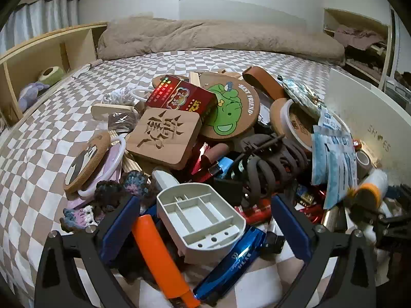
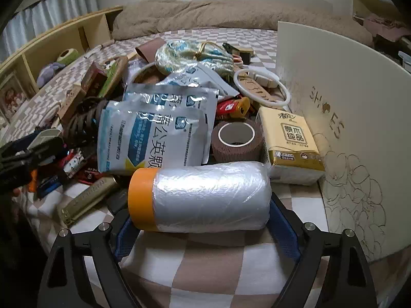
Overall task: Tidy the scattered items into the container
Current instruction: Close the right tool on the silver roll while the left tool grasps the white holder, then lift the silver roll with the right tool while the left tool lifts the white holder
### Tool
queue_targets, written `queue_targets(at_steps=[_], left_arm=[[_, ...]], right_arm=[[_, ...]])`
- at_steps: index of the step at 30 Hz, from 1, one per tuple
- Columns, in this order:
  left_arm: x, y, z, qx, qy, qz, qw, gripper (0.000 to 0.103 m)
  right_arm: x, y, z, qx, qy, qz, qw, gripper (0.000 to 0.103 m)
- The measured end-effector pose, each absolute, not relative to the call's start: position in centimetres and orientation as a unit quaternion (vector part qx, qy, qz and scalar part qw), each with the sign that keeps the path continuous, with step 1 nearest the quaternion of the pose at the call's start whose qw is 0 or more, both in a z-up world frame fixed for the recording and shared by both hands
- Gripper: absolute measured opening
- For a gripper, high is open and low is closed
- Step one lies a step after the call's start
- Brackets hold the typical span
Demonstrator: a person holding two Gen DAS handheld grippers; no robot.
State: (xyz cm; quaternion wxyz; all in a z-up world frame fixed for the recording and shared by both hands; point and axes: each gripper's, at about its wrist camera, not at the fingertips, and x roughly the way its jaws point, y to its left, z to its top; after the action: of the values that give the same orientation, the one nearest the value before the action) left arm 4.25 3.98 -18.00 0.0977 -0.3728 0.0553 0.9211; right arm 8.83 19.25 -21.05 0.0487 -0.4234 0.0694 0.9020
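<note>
Right gripper (image 2: 203, 220) jaws apart around the masking-film roll (image 2: 200, 197), low centre of frame, roll lying crosswise; close squarely mid-roll, film looks slippery. Left gripper (image 1: 203, 220) apart over the grey plastic tray (image 1: 200, 215). SHOES box (image 2: 346, 128) at right. Checked bed (image 1: 51, 118), beige duvet (image 1: 205, 36) behind.

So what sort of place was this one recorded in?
Most likely a bedroom: the clutter lies on a bed with a checked sheet, a rumpled beige duvet behind it, and a wooden shelf alongside holding soft toys.
</note>
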Motion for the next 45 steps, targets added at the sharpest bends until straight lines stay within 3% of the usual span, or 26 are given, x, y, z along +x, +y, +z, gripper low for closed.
queue_targets(at_steps=[3,5,11,45], left_arm=[[4.4,4.2,-18.4,-0.379,0.072,0.918,0.097,0.089],[4.3,4.0,-18.9,-0.389,0.076,0.913,0.096,0.076],[4.3,3.3,-19.0,-0.394,0.060,0.912,0.099,0.067],[7.6,3.5,-15.5,-0.334,0.015,0.932,0.143,0.062]], right_arm=[[9.0,19.0,-20.5,-0.413,0.060,0.908,0.043,0.089],[9.0,18.6,-20.1,-0.408,0.048,0.911,0.039,0.089],[8.9,17.7,-19.9,-0.411,0.030,0.911,0.028,0.088],[11.1,18.9,-17.3,-0.380,0.056,0.923,0.034,0.088]])
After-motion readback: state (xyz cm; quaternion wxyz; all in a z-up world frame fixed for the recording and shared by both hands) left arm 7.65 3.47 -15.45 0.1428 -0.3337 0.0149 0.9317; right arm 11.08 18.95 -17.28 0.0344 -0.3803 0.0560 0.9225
